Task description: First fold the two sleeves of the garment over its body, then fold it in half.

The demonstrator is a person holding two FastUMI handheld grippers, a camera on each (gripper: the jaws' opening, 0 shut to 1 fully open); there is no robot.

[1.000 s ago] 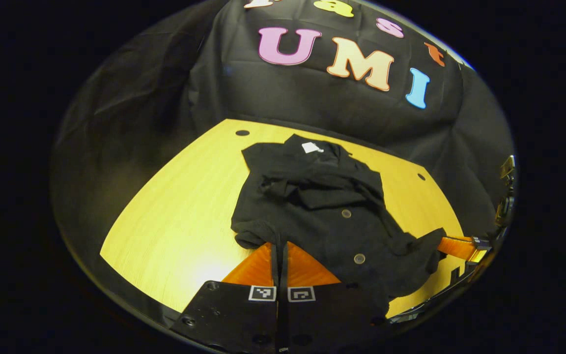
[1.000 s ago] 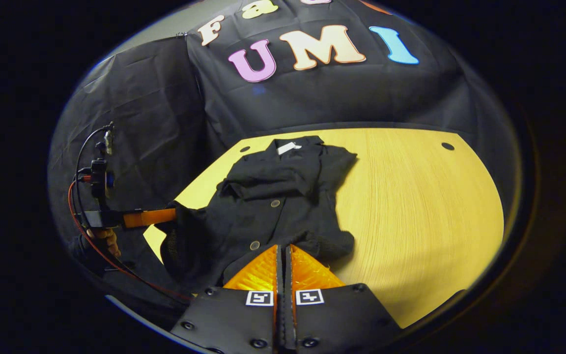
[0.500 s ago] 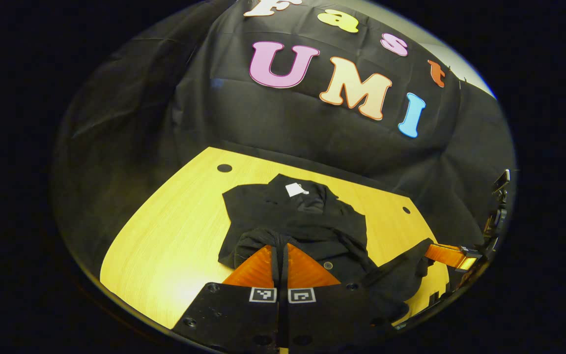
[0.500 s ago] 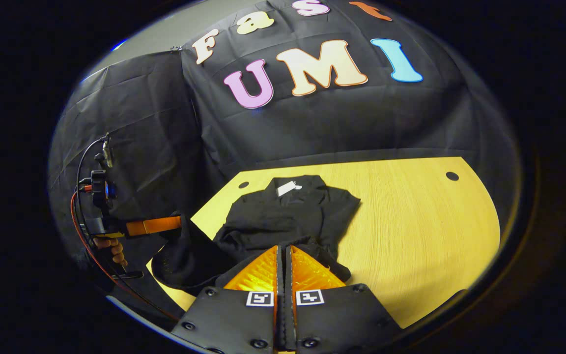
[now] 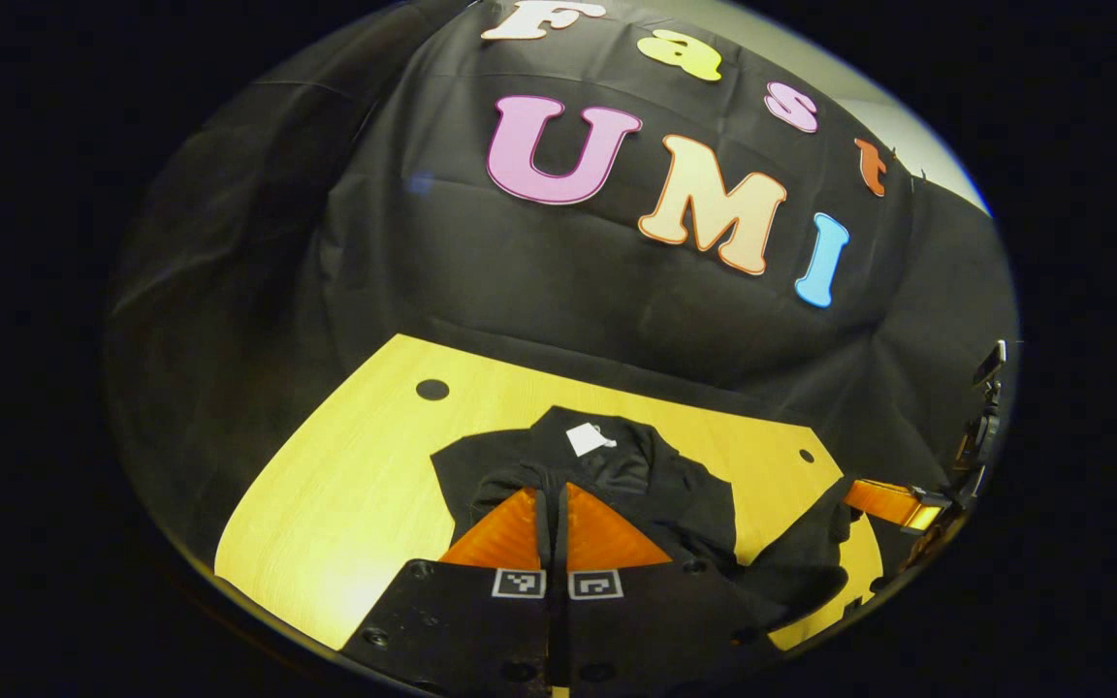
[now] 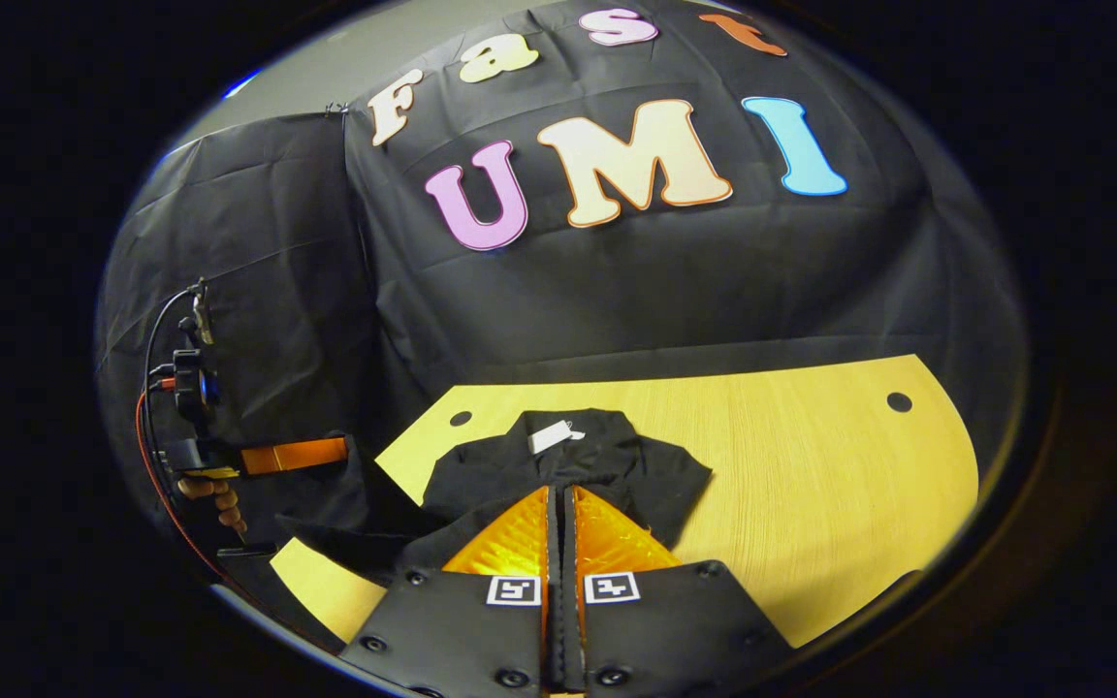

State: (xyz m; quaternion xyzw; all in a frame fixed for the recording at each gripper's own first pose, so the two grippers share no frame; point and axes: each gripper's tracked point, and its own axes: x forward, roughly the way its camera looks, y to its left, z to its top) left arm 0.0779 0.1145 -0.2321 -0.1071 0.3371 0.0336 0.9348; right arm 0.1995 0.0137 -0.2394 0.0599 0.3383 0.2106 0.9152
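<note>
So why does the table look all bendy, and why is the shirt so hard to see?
Left gripper view: the fisheye lens curves the table edge; the black shirt blends into the dark wall, with only its white tag standing out. Right gripper view: same bending, a bright patch of light on the table, and the shirt folds barely show.

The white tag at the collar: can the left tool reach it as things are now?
Probably not freely: the left tool is shut on the garment's hem, just short of the white tag.
</note>
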